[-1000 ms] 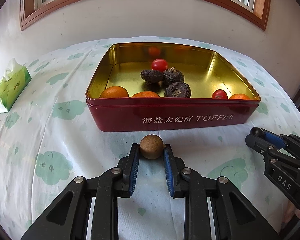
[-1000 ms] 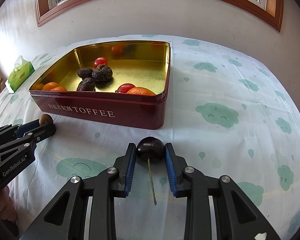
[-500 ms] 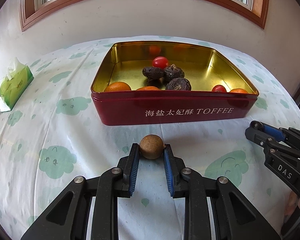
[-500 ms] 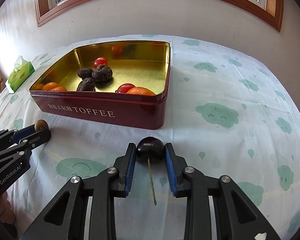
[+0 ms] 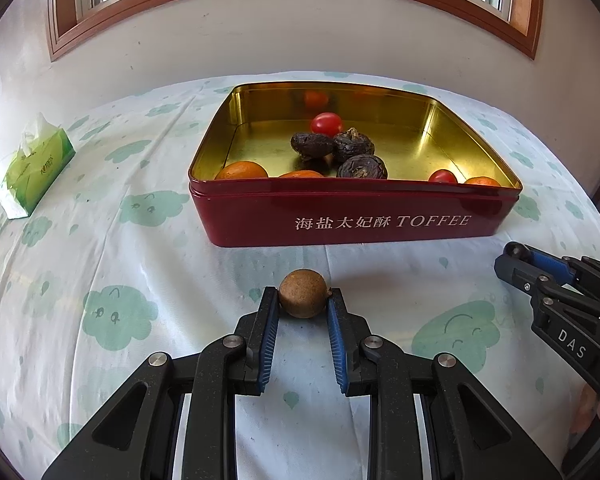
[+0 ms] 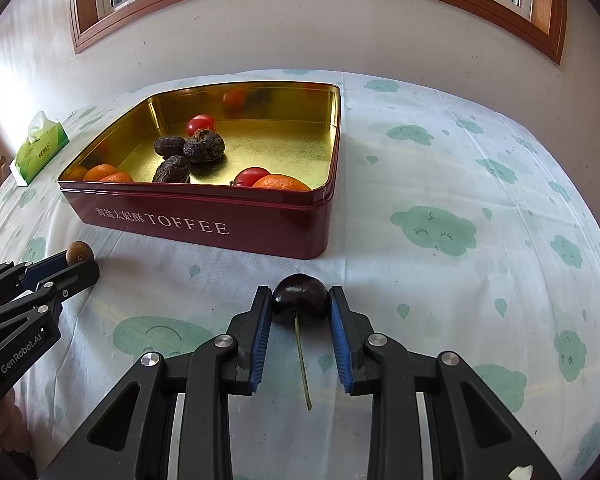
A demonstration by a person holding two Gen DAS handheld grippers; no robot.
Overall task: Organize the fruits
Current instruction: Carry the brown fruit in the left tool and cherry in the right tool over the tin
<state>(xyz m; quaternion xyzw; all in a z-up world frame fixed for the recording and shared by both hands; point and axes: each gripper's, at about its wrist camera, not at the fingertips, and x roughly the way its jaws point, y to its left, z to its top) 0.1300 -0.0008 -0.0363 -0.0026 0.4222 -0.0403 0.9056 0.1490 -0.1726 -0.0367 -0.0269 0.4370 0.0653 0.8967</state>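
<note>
Here the bench (image 5: 100, 264), under a cloud-print cloth, carries a red tin (image 5: 356, 216) toward its far edge, holding oranges (image 5: 242, 170), wrinkled dark fruits (image 5: 362, 166) and small tomatoes (image 5: 326, 124). A tissue pack (image 5: 36, 172) lies by the left edge. In front of the tin, the left gripper (image 5: 303, 300) pinches a brown round fruit (image 5: 302, 294); the right gripper (image 6: 300, 300) pinches a dark cherry (image 6: 300, 294), stem trailing back.

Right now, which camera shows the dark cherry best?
The right wrist view: the cherry sits centred between the right hand-held gripper fingers, stem visible. In the left wrist view that gripper appears side-on and the cherry is hidden.
</note>
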